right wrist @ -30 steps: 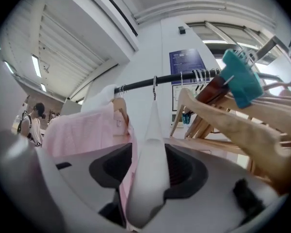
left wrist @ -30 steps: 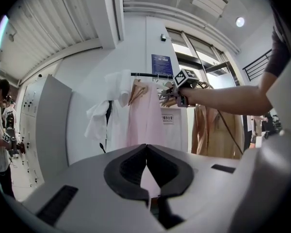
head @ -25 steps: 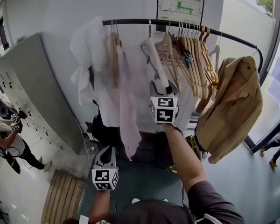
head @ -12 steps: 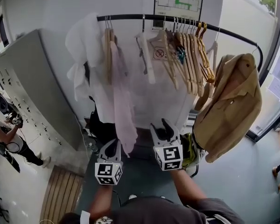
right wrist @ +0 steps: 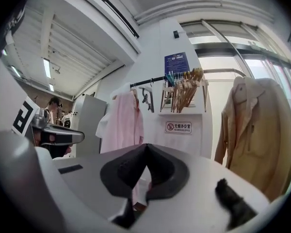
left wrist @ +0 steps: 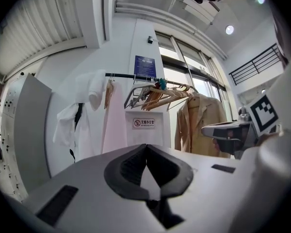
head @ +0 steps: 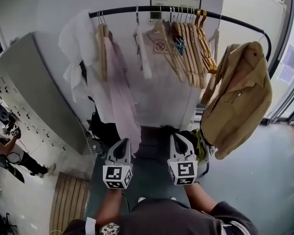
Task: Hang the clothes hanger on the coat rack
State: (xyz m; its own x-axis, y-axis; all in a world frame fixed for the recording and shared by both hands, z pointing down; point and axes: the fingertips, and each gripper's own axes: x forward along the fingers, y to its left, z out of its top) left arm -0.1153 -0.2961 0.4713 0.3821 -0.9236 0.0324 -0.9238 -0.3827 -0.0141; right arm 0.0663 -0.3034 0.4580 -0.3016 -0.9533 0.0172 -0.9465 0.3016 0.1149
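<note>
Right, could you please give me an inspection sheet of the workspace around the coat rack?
Surface: grey floor, slatted wooden mat on it.
Job's things: coat rack rail carries a white hanger and a bunch of wooden hangers.
Clutter: white garment, pink garment and tan jacket hang there.
Grippers: left gripper and right gripper low, both shut, empty.
Cables: nothing seen.
Surroundings: grey cabinet, a person at left.

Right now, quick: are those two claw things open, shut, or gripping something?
Left gripper: closed, holding nothing.
Right gripper: closed, holding nothing.
</note>
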